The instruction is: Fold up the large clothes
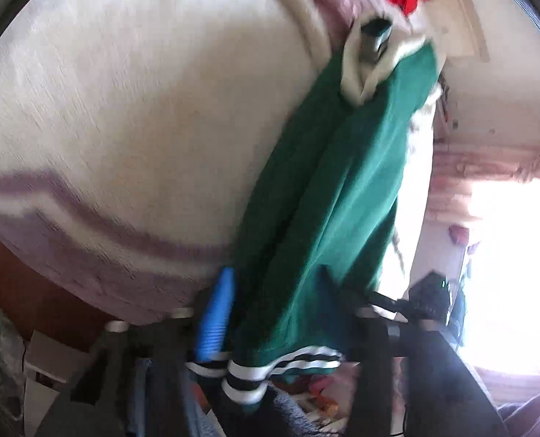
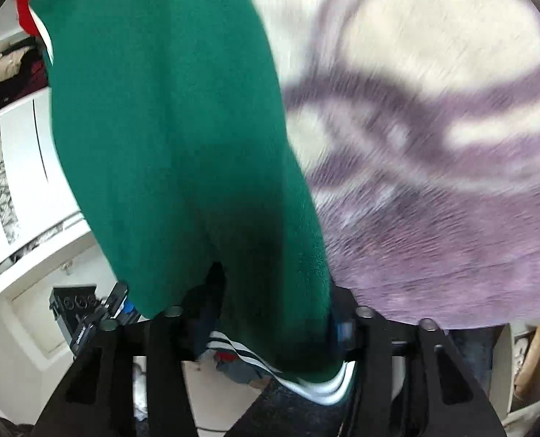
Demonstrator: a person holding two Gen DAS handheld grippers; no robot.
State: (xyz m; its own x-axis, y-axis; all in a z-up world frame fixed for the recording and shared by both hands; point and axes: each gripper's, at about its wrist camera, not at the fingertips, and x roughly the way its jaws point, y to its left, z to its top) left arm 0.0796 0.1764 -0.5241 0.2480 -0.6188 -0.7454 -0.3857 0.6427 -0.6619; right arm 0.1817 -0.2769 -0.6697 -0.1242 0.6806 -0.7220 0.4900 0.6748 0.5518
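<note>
I hold the soft green top with black-and-white striped trim (image 1: 317, 196) up in the air, over the fluffy white and purple blanket (image 1: 131, 116). My left claw (image 1: 270, 313) and right claw (image 2: 270, 322) both pinch its striped edge. It could slip out if I swing fast. Everything is blurry, and the cloth hides most of each claw's fingers.

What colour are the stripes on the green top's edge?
Black and white stripes on the green top, clearest in the left wrist view.
</note>
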